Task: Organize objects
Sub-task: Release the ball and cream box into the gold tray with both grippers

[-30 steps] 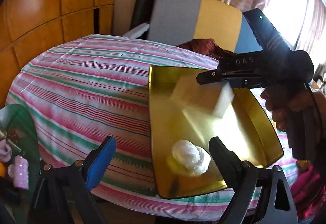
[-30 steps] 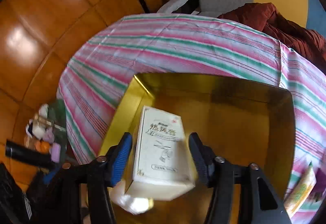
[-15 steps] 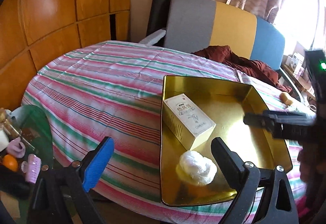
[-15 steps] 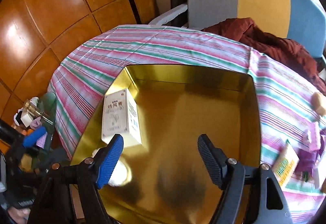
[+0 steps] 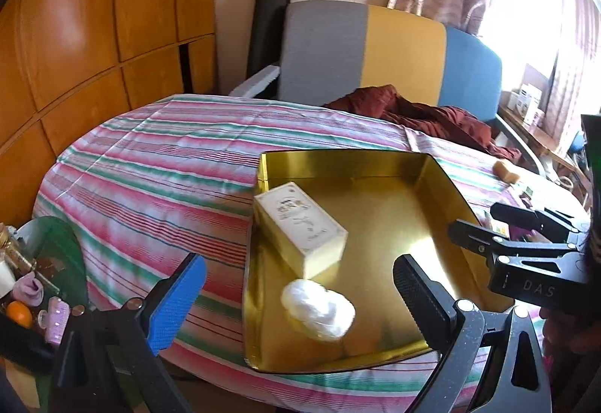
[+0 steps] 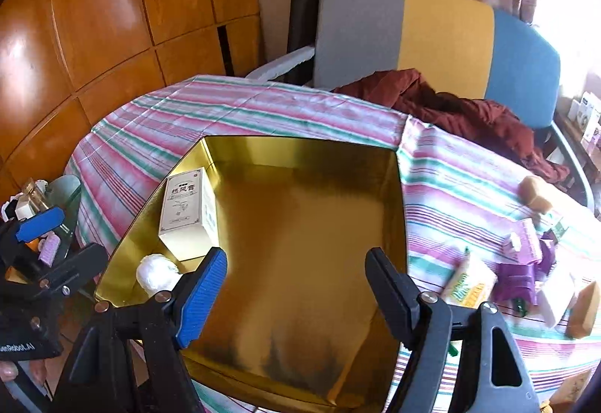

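We've got two items in the gold tray (image 6: pixel 390 225): cream box (image 6: pixel 188 212) and white wad (image 6: pixel 156 272). Both hand-held grippers, left (image 5: pixel 296 300) and right (image 6: pixel 296 294), gape empty. Remaining packets (image 6: pixel 499 274) sit loose on the surface, right of the tray.

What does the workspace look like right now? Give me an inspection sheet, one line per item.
Surface: round table under a striped cloth.
Job's things: gold tray holding a cream box, lying flat by its left wall, and a white wad near the box's close end.
Clutter: loose packets and small boxes on the cloth right of the tray; tan block farther back.
Grippers: left claw open and empty, having just been opening; right claw open, nothing between its jaws.
Cables: nothing seen.
Surroundings: grey, yellow and blue chair with a maroon garment; wood panels; side stand with small items.
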The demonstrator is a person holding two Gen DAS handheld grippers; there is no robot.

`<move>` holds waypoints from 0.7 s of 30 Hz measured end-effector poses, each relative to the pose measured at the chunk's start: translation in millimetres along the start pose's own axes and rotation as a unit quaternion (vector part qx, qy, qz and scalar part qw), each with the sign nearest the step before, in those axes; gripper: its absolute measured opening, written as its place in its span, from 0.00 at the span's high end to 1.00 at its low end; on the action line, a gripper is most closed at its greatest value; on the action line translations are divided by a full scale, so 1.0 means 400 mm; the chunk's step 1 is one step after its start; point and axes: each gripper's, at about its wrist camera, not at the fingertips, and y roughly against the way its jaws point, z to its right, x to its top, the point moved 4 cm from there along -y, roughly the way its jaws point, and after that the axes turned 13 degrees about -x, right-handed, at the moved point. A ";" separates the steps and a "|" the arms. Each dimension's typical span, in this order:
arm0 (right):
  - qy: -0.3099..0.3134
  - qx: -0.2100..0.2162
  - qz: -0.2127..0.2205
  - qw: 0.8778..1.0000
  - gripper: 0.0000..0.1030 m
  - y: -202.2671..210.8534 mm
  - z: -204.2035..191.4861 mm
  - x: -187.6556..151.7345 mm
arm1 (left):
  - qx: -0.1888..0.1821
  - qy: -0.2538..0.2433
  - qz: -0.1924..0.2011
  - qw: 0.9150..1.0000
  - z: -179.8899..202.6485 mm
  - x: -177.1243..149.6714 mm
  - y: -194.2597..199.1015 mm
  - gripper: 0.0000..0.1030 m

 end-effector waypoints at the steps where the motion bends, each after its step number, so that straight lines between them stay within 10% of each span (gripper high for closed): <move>1: -0.003 -0.001 0.001 1.000 0.24 0.003 0.008 -0.001 | -0.004 -0.003 -0.002 1.000 0.008 -0.001 -0.003 0.03; 21: -0.100 -0.099 -0.016 0.990 0.24 -0.004 0.348 -0.059 | -0.090 -0.090 -0.033 0.991 0.223 0.036 -0.076 0.02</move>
